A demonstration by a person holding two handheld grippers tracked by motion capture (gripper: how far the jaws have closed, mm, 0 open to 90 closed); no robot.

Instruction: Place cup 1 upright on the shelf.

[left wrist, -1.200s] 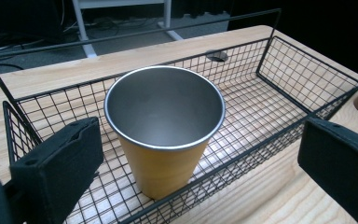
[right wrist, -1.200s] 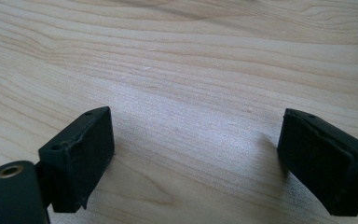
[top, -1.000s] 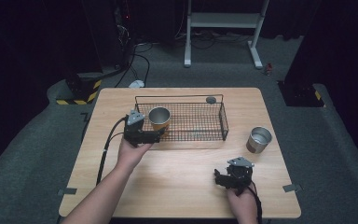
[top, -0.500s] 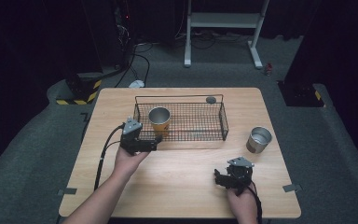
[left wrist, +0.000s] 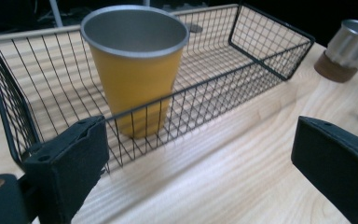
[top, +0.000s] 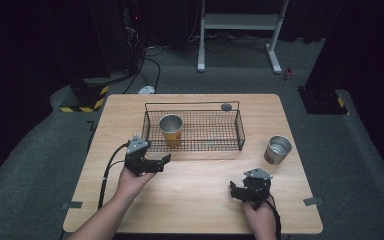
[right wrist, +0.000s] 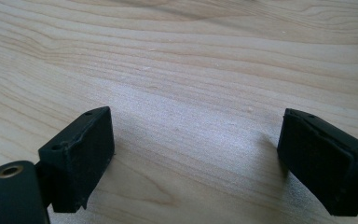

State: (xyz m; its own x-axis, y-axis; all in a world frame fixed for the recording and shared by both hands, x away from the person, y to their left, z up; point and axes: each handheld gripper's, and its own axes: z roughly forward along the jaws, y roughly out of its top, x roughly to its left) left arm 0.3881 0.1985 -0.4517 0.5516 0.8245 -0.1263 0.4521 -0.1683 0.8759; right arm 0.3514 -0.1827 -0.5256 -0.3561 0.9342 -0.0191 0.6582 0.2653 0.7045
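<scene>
Pulled back from the wire basket (top: 194,129) toward the table's near edge: left gripper (top: 161,161), jaws wide, empty (right gripper (top: 236,192) likewise, resting low). Yellow cup (top: 171,128) upright in basket's left end; steel cup (top: 278,149) outside, near right edge.

table (top: 195,200) brightly lit from above | surroundings dark | tool views sharp, soft shadows | no glare

No legible text, label, brand, number or sign on anything.
</scene>
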